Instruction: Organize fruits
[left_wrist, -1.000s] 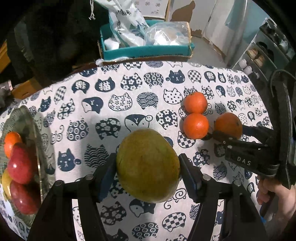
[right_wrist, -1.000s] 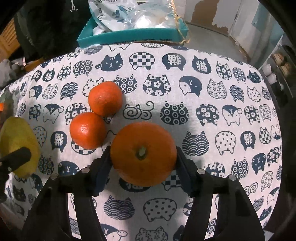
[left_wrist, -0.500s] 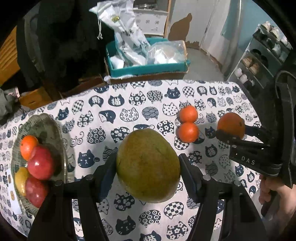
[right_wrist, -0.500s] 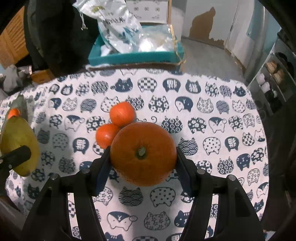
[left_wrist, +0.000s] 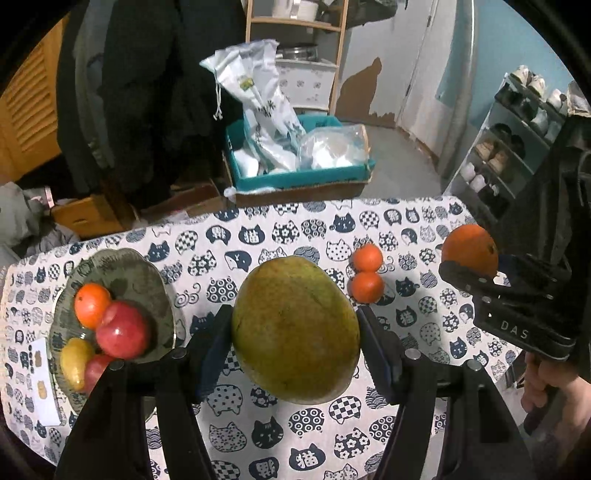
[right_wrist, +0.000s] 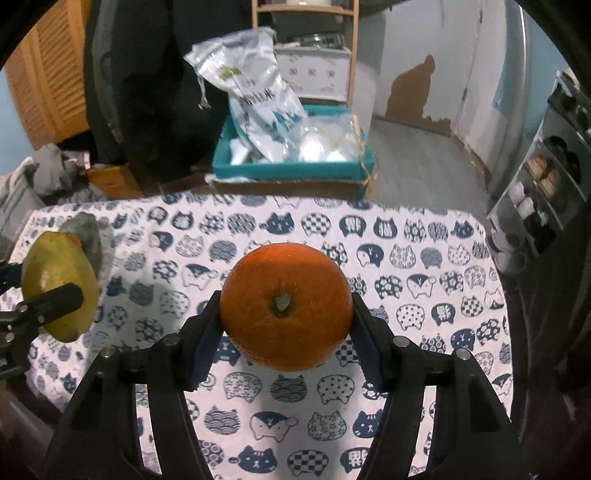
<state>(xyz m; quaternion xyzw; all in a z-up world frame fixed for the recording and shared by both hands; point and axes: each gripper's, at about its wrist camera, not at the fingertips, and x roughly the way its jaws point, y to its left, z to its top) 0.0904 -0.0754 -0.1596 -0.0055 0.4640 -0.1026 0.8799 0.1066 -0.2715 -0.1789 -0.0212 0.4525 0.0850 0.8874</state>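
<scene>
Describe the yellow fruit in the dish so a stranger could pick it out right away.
On the cat-print tablecloth, find the scalloped grey-green glass dish at the left. The small yellow oval fruit sits at its near edge, beside two red apples; it is the only yellow piece there.

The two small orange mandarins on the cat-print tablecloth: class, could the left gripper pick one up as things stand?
Probably not: the left gripper is shut on a large green-yellow mango, so its jaws are full. The mandarins lie uncovered, though.

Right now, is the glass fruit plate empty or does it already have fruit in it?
Not empty: the glass plate holds an orange, two red fruits and a yellow one.
</scene>
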